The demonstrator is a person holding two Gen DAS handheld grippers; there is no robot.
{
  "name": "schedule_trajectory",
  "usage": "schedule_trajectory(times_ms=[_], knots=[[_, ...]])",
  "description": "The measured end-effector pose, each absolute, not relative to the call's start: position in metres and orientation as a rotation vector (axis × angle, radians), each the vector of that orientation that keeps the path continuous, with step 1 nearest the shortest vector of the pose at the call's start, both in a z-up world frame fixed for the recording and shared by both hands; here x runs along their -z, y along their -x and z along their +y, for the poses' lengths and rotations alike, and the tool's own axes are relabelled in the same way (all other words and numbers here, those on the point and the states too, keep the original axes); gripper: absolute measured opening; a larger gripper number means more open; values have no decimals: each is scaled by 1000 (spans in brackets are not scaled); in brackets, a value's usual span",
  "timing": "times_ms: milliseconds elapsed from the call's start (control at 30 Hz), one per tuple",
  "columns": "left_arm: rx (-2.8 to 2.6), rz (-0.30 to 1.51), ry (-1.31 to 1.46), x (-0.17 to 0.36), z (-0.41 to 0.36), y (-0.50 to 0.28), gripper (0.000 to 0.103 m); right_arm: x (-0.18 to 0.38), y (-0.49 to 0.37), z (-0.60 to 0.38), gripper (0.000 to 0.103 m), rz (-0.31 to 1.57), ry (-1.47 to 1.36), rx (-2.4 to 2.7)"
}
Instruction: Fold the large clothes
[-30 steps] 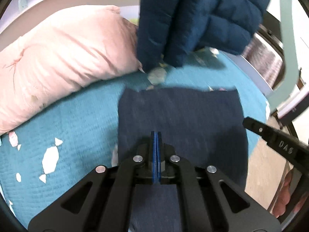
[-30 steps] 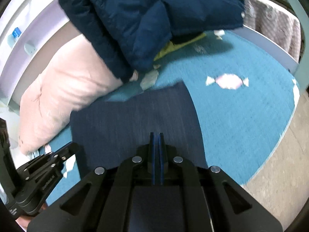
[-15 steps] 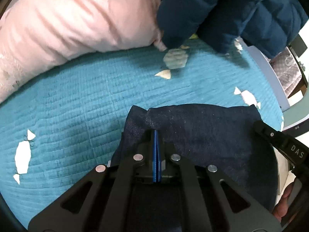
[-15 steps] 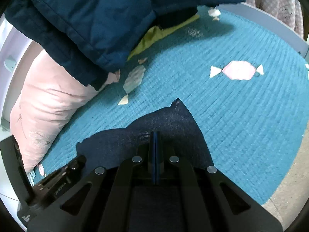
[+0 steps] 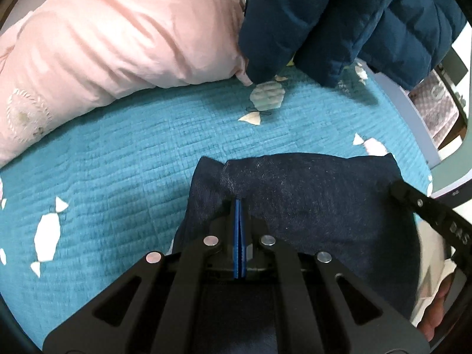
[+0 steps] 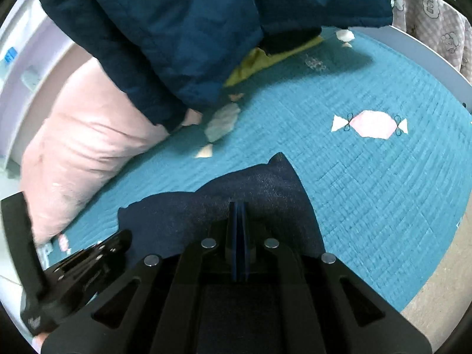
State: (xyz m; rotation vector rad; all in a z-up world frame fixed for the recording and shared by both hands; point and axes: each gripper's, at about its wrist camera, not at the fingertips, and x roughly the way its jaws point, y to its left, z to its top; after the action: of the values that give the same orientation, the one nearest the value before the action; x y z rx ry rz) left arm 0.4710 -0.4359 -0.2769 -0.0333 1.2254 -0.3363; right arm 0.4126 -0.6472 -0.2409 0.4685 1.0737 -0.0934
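A dark navy denim garment (image 5: 318, 200) lies low over the teal quilted bedspread (image 5: 124, 159), its far edge slack and bunched. My left gripper (image 5: 239, 203) is shut on the fold's left part, blue pads pressed together with cloth between them. In the right wrist view the same denim garment (image 6: 259, 188) rises to a peak, and my right gripper (image 6: 238, 206) is shut on it just below that peak. The other gripper (image 6: 88, 262) shows at the lower left there, and the right one (image 5: 433, 215) at the right edge of the left wrist view.
A pink pillow (image 5: 112, 47) lies along the far left of the bed. A blue puffer jacket (image 5: 348, 20) is heaped at the back, with a yellow-green cloth (image 6: 265, 59) under it. Patterned grey fabric (image 6: 436, 14) hangs beyond the bed's pale rail. Bare floor (image 6: 442, 289) shows at lower right.
Both grippers have sunk toward the bedspread with the denim. The cloth, stretched flat a second ago, now sags and bunches at its far edge.
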Motion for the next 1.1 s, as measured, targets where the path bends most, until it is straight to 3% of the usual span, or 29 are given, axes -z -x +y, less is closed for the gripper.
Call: schedule_trajectory(times_ms=[100, 167, 200, 267, 300, 367, 567, 800, 1100], knots=[[351, 1236, 22, 259, -436, -461, 4, 217, -396, -648, 24, 1052, -485, 120], [342, 1236, 13, 248, -434, -451, 4, 200, -383, -642, 66, 1022, -456, 146], [340, 1233, 12, 244, -432, -447, 7, 188, -373, -638, 69, 995, -422, 177], [354, 1222, -2, 234, -429, -434, 24, 172, -357, -630, 81, 962, -376, 201], [350, 1205, -32, 227, -427, -424, 39, 164, -347, -626, 83, 951, -364, 218], [344, 1156, -65, 215, -420, -406, 42, 152, -327, -622, 90, 927, -357, 259], [350, 1130, -64, 183, -382, -349, 47, 124, -274, -588, 90, 918, -324, 314], [371, 1017, -83, 139, -329, -278, 63, 93, -206, -515, 90, 887, -185, 383], [366, 850, -105, 74, -247, -190, 74, 52, -123, -430, 90, 763, -167, 400]])
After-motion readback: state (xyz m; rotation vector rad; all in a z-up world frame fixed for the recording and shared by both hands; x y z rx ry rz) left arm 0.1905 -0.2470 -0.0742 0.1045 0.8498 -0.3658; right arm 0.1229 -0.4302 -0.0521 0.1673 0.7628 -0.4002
